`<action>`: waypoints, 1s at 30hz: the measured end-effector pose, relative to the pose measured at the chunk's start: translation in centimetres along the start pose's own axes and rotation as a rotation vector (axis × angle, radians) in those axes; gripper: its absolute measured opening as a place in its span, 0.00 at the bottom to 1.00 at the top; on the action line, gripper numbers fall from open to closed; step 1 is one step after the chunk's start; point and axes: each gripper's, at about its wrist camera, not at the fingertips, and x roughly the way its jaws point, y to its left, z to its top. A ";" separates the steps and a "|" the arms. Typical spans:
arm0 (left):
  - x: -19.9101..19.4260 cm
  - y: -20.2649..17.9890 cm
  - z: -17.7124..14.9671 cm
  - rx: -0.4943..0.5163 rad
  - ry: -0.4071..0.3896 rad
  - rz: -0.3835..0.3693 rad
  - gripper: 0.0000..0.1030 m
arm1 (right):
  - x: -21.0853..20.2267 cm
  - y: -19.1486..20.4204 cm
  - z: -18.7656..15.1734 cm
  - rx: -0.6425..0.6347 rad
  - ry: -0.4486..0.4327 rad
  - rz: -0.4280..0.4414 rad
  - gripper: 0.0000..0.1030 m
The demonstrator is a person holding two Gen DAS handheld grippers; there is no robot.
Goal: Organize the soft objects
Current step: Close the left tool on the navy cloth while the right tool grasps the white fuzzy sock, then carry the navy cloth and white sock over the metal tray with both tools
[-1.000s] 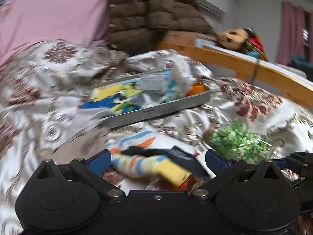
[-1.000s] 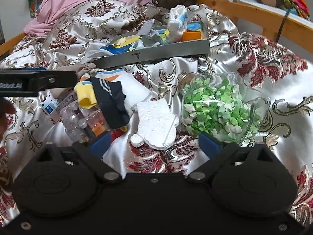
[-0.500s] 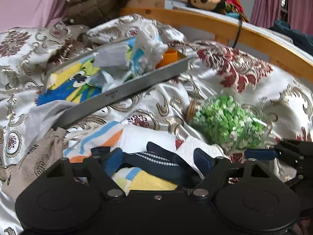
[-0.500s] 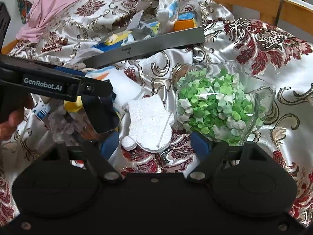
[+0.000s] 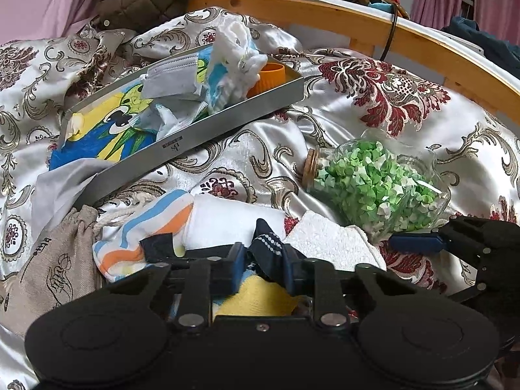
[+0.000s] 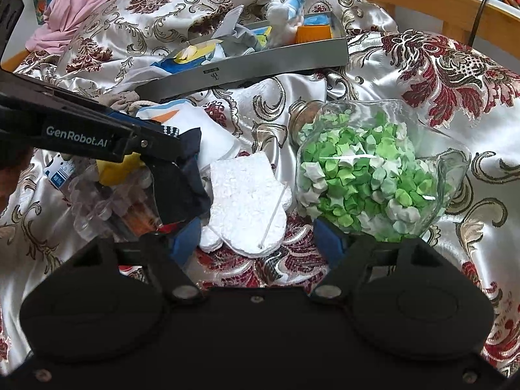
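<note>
Navy sock [image 5: 265,248] lies on the patterned bedspread [image 5: 373,113] beside the white foam mitten [image 6: 247,201], below the grey tray [image 5: 208,130]. Long axis in the right wrist view runs from its dotted cuff at upper left down toward lower right. Its lower part is hidden behind the left gripper [image 5: 260,268], whose jaws have just been closing and now pinch the sock's cuff. Right gripper [image 6: 256,240] has been narrowing, jaws spread either side of the mitten's lower end, pads not pressing. Jar of green paper stars [image 6: 367,175] lies on its side.
</note>
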 end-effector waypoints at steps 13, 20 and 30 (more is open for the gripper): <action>-2.2 -1.3 0.5 -0.004 -0.049 0.008 0.04 | 0.9 0.2 0.4 -0.015 0.021 0.011 0.30; -4.9 -1.8 1.0 -0.027 -0.084 0.042 0.04 | -0.3 -1.0 0.6 0.036 -0.002 0.060 0.15; -8.3 -1.4 1.1 -0.063 -0.112 0.093 0.04 | -1.5 -1.4 0.7 0.070 -0.039 0.171 0.10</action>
